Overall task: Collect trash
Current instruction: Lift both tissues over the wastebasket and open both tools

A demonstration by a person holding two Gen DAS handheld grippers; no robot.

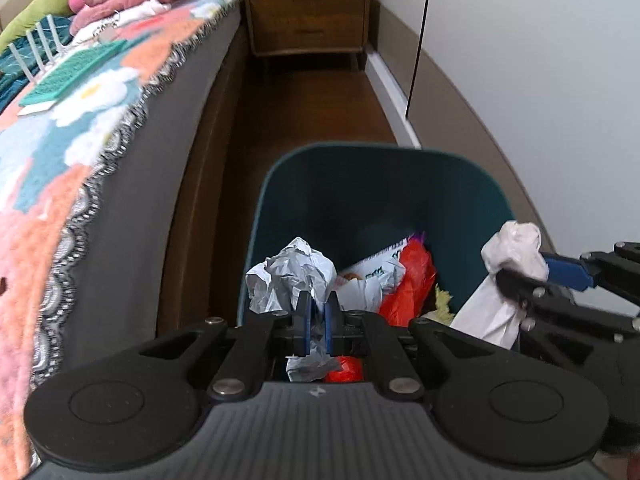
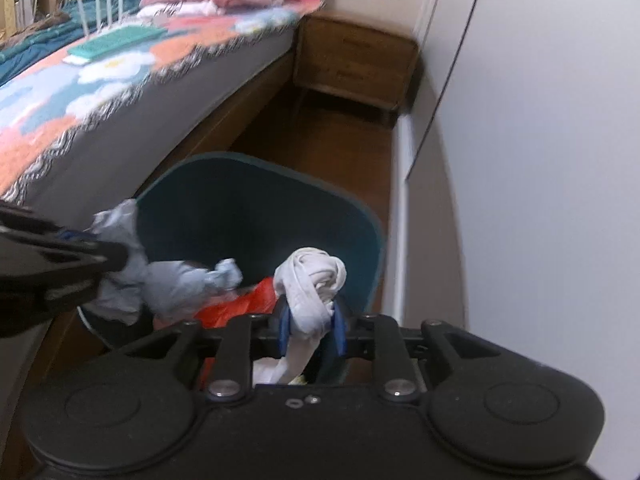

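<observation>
The crumpled grey paper wad [image 1: 290, 276] is sitting clamped between the blue pads of the left gripper [image 1: 317, 322], over the teal trash bin [image 1: 360, 168]. The white crumpled wad [image 2: 314, 284] is hanging pinched in the right gripper [image 2: 310, 326], above the same bin's right side. Inside the bin, an orange-red wrapper [image 1: 412, 280] and a printed white bag [image 1: 376, 272] are lying against each other. One bed [image 1: 100, 120] is flanking the bin on the left, one wooden nightstand [image 1: 308, 16] is standing beyond, and a white wall [image 1: 540, 80] is closing the right.
</observation>
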